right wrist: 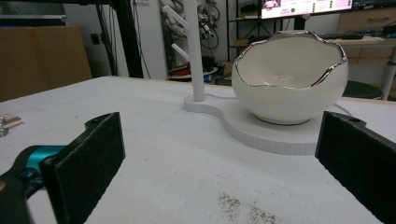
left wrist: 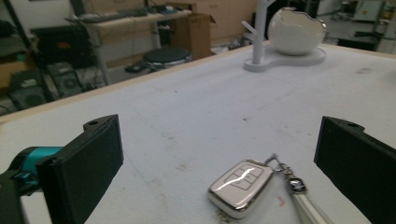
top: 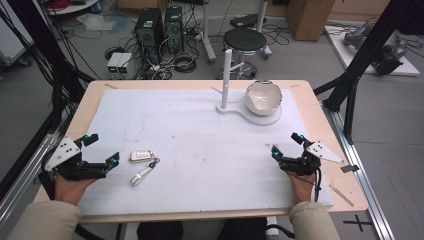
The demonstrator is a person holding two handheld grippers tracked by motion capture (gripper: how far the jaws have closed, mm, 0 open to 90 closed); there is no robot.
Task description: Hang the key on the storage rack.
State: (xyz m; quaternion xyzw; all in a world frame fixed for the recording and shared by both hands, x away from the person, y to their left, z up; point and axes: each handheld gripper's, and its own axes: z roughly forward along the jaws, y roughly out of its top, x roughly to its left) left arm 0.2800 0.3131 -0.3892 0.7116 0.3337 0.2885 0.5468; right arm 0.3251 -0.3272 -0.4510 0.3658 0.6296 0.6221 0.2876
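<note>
A silver car key fob (top: 141, 156) with a white strap (top: 142, 173) lies on the white mat at the left. In the left gripper view the key fob (left wrist: 241, 187) rests just ahead of the jaws, between them. My left gripper (top: 102, 150) is open, a short way left of the fob, with nothing held. My right gripper (top: 287, 143) is open too, low over the mat at the right. A white egg-shaped bowl (top: 263, 97) sits on a white stand with an upright peg post (top: 226, 75) at the back; the bowl (right wrist: 289, 77) stands ahead of the right jaws.
The white mat (top: 200, 145) covers most of a wooden table (top: 345, 190). Beyond the far edge are a black stool (top: 245, 41), computer towers (top: 150, 30) and cables on the floor. Black frame legs (top: 360, 55) stand at the right.
</note>
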